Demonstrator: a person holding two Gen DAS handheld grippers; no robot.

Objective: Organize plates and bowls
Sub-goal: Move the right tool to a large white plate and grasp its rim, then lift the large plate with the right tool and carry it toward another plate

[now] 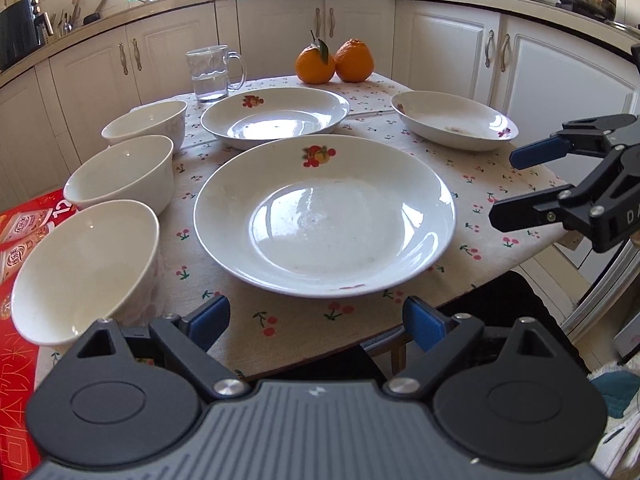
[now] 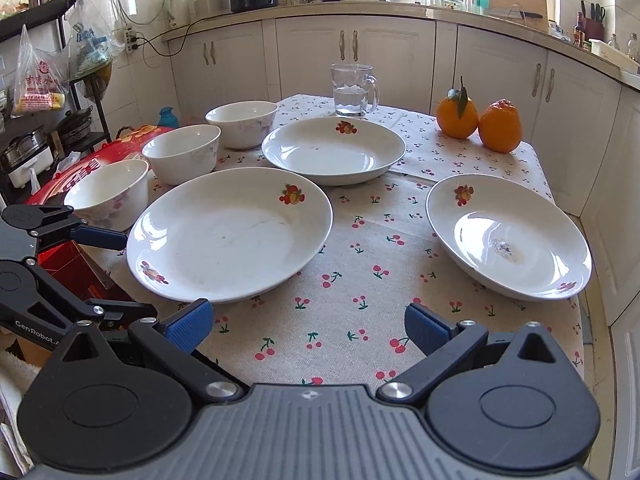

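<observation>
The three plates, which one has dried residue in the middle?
The plate alone on the right, nearest the oranges. The two others look clean in the centre.

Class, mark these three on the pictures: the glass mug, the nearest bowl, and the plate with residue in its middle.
glass mug (image 2: pixel 352 90), right wrist view, on its front wall.
nearest bowl (image 1: pixel 86 268), left wrist view, on its inner wall.
plate with residue (image 2: pixel 508 236), right wrist view, on its bare well.

I am holding my left gripper (image 1: pixel 316 322) and right gripper (image 2: pixel 308 322) angled downward, jaws standing wide apart (nothing between them).
</observation>
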